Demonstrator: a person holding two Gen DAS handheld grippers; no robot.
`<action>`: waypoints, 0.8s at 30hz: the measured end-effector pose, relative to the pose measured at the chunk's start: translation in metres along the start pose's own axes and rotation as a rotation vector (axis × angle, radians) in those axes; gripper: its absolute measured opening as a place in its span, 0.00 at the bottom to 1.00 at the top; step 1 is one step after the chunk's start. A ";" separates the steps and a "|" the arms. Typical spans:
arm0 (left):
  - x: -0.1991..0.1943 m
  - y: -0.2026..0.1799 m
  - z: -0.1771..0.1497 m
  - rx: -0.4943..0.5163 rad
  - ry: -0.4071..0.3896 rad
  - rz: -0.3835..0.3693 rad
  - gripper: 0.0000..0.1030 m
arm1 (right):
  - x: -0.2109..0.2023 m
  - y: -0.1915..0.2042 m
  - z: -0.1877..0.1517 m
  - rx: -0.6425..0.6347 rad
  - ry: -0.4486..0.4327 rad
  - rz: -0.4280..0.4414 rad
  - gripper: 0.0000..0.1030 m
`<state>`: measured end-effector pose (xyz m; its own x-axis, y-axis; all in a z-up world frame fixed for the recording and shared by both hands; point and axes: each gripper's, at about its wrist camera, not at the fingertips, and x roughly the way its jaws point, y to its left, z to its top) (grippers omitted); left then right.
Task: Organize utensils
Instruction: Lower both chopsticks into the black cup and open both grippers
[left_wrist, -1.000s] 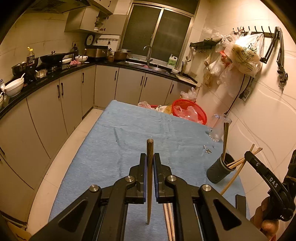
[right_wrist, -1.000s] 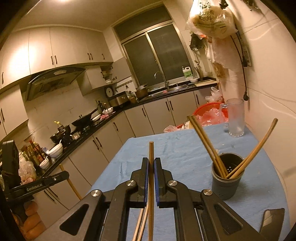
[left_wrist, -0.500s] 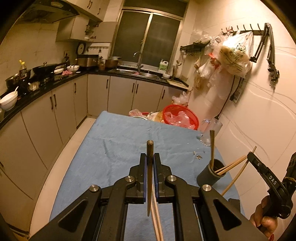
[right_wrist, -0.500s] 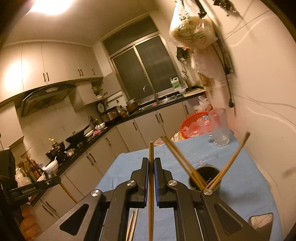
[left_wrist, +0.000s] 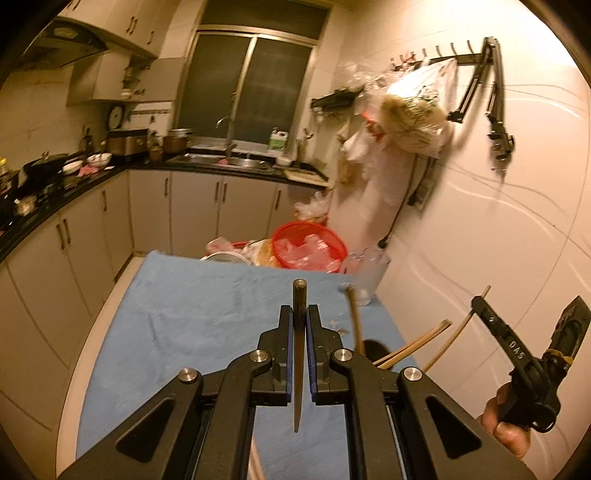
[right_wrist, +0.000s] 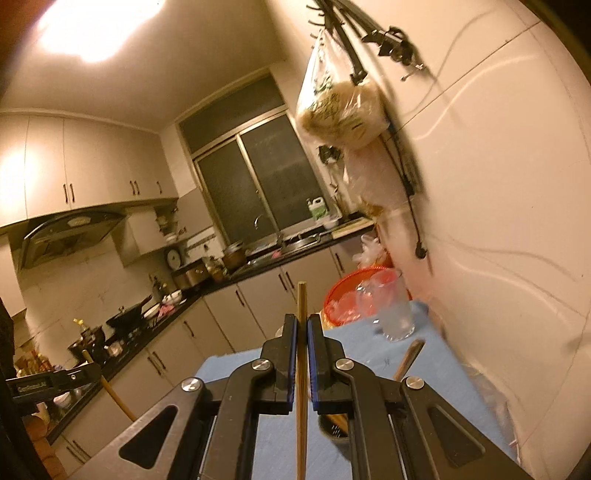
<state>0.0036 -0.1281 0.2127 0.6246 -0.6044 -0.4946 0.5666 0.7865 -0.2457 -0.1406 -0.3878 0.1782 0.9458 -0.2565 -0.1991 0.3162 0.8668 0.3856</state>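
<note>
My left gripper (left_wrist: 299, 314) is shut on a dark chopstick (left_wrist: 299, 354) that stands upright between the jaws. My right gripper (right_wrist: 302, 323) is shut on a light wooden chopstick (right_wrist: 301, 369), also upright. The dark utensil holder (left_wrist: 373, 349) with several chopsticks (left_wrist: 413, 345) sits on the blue cloth (left_wrist: 207, 317), just right of my left gripper and mostly hidden behind it. In the right wrist view the holder (right_wrist: 332, 430) is low, under the right finger. My right gripper also shows at the right edge of the left wrist view (left_wrist: 517, 354).
A clear glass jug (left_wrist: 365, 275) and a red basket (left_wrist: 308, 247) with plastic stand at the table's far end. The white wall runs along the right, with hanging bags (left_wrist: 410, 122). Loose chopsticks (left_wrist: 255, 461) lie on the cloth under my left gripper. Kitchen cabinets are on the left.
Both grippers have risen and tilted upward, keeping their chopsticks. The holder has slid lower in both views and now sits close under the fingers.
</note>
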 end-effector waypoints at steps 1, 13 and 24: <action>0.001 -0.003 0.003 0.002 -0.001 -0.007 0.07 | 0.000 -0.001 0.003 -0.001 -0.007 -0.004 0.06; 0.021 -0.065 0.037 0.053 -0.024 -0.094 0.07 | 0.002 -0.019 0.037 0.009 -0.082 -0.038 0.06; 0.073 -0.089 0.047 0.041 -0.009 -0.134 0.07 | 0.035 -0.034 0.043 0.002 -0.090 -0.082 0.06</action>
<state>0.0238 -0.2476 0.2376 0.5466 -0.7051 -0.4517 0.6667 0.6928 -0.2747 -0.1149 -0.4442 0.1965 0.9197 -0.3634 -0.1487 0.3925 0.8404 0.3736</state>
